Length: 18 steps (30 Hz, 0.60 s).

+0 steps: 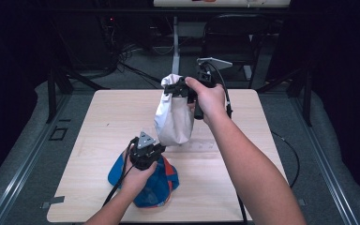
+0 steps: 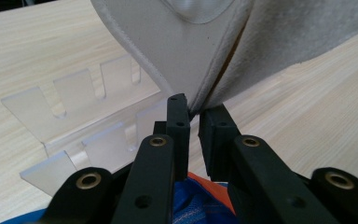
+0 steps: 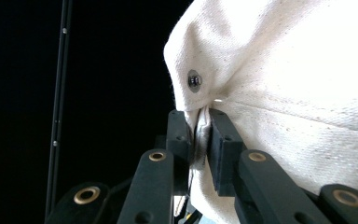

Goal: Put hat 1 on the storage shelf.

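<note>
Wood table (image 1: 225, 178): R gripper (image 1: 177, 89) pinches white cap (image 1: 173, 117) aloft, L gripper (image 1: 154, 149) nips its lower edge. Prob mid-handover/spread; next needs steady pull.

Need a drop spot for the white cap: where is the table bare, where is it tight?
Bare: the table's left side, from its left edge to the white cap, and its far right corner. Crowded: the middle, where the clear slotted rack lies under the cap, and the near edge with the blue and orange cap.
</note>
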Each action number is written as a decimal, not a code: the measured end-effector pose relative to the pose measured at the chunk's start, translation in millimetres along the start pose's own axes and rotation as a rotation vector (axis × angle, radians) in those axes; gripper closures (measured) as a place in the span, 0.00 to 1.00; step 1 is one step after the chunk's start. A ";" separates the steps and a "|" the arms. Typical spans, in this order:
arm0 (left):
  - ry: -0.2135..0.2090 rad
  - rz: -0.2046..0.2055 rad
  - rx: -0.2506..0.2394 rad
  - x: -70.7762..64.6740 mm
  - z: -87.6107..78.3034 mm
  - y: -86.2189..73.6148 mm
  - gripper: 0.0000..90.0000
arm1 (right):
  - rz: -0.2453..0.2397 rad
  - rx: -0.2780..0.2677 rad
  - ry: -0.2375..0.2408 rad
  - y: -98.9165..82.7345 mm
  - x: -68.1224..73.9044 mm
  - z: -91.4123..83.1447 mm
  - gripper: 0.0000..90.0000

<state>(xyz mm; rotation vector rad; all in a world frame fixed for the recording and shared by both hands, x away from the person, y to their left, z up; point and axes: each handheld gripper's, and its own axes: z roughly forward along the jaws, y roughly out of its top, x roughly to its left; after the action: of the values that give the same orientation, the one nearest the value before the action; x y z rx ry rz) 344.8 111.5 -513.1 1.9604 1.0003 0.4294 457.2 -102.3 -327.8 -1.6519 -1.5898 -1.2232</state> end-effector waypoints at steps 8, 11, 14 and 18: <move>0.005 -0.034 -0.001 0.5 6.1 -6.5 0.92 | 0.003 -0.012 -0.024 -0.7 -6.6 0.6 0.89; 0.008 -0.049 -0.003 1.5 6.1 -8.0 0.92 | -0.010 -0.011 -0.033 -0.6 -9.0 -1.6 0.87; 0.012 -0.054 0.010 3.5 6.0 -9.6 0.94 | -0.018 -0.034 -0.032 -1.0 -7.8 -6.0 0.84; 0.013 -0.066 0.006 6.4 7.4 -12.5 0.94 | -0.028 -0.037 -0.041 -1.5 -8.5 -10.5 0.82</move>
<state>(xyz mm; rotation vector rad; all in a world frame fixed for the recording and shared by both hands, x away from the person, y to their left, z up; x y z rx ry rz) 347.3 116.2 -528.0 1.9259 1.0727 0.4034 454.2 -115.2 -330.8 -1.6928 -1.6289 -1.2471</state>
